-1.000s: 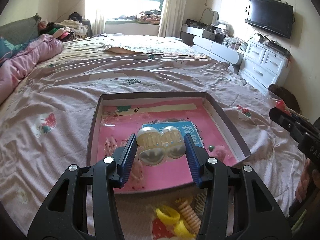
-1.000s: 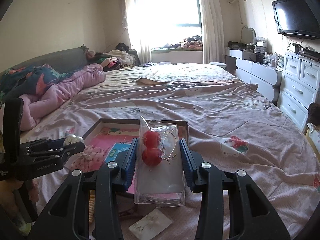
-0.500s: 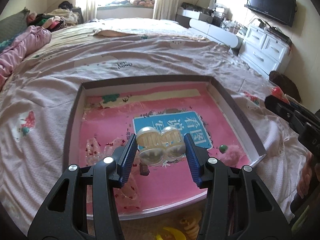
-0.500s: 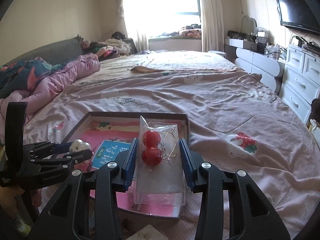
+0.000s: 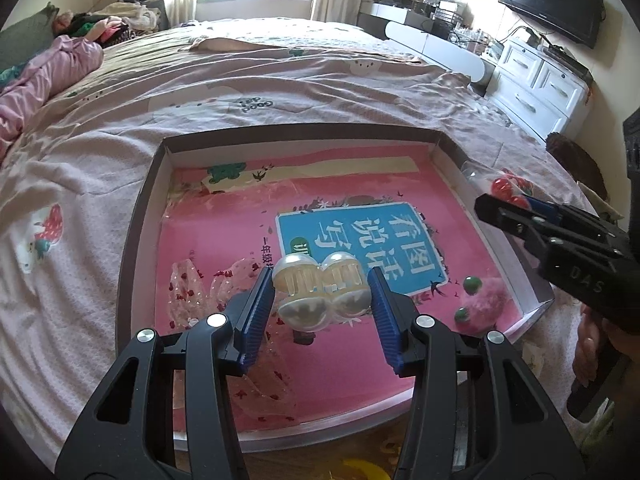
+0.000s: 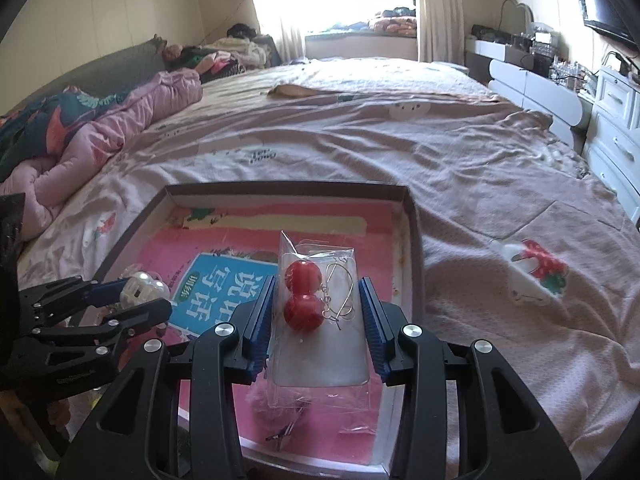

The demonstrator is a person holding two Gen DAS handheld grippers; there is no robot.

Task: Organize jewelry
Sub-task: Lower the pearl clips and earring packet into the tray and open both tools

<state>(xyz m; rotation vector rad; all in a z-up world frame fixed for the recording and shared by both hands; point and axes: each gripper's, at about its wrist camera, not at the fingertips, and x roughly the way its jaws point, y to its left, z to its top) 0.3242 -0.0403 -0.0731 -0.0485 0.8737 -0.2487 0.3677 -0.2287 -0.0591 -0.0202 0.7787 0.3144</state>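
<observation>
My left gripper (image 5: 321,296) is shut on a pearl-white hair clip (image 5: 320,294) and holds it above the pink floor of the shallow box (image 5: 136,216) on the bed. My right gripper (image 6: 318,308) is shut on a clear bag with red ball earrings (image 6: 304,292) and hovers over the box's right side (image 6: 414,248). The right gripper (image 5: 560,236) shows at the right in the left wrist view; the left gripper (image 6: 132,300) shows at the left in the right wrist view.
In the box lie a clear beaded bag (image 5: 200,292), a pink fluffy piece with green beads (image 5: 478,306) and a blue printed label (image 5: 360,248). Yellow hair ties (image 5: 360,470) lie before the box. A pink quilt (image 6: 100,136) and white drawers (image 5: 536,88) flank the bed.
Both grippers have moved forward and lower over the box, each keeping its item. The box now fills more of both views.
</observation>
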